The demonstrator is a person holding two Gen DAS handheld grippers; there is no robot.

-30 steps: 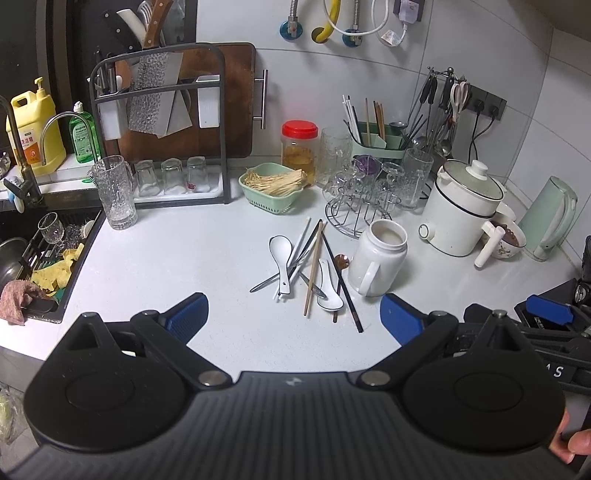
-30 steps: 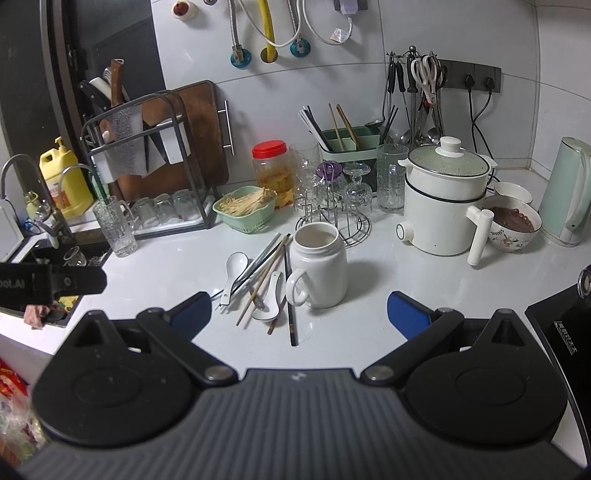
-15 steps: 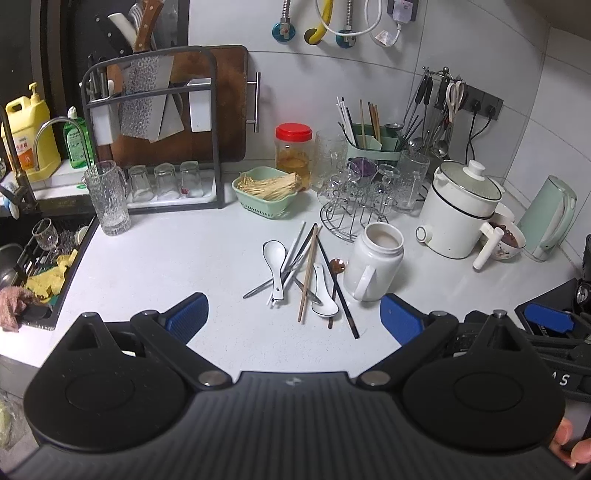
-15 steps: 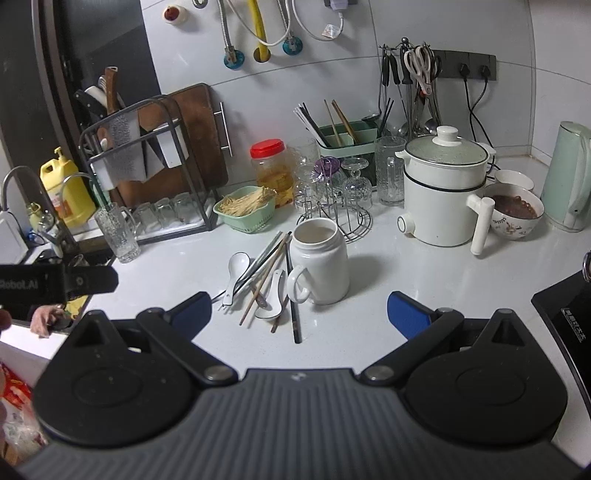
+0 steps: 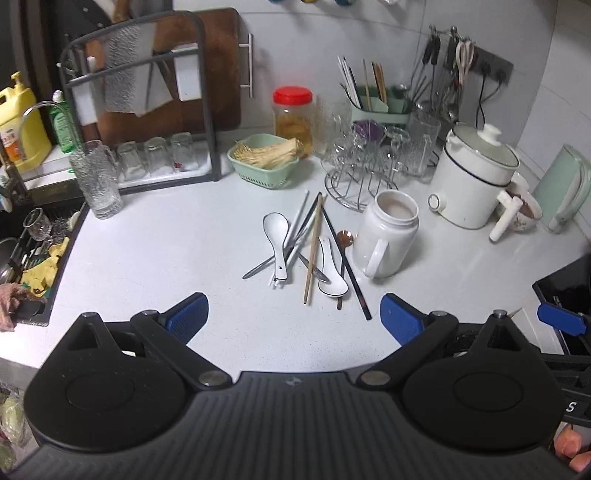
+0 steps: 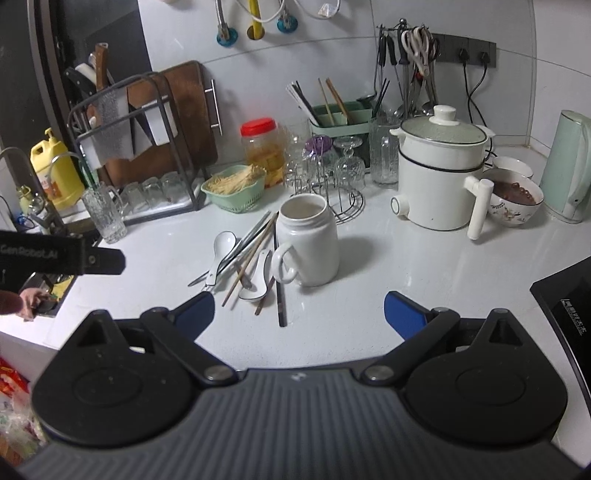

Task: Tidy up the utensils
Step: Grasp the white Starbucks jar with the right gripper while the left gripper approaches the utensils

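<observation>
While lying flat beside white jug [image 5: 386, 238], wooden chopstick [image 5: 313, 249] points away toward wall. Left gripper [image 5: 293, 319] spread, ungrasping; right gripper [image 6: 299, 312] closing, nothing between.

Spoons [image 5: 279, 242] and chopsticks [image 5: 313, 251] lie crisscrossed flat beside the upright white jar [image 5: 388, 236].

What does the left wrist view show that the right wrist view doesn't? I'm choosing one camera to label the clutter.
Only the left wrist view shows the sink with its yellow cloth. Only the right wrist view shows the wall hoses and the second white bowl. Both show the white jar beside the loose utensil pile, the green basket, the electric pot and the green caddy.
</observation>
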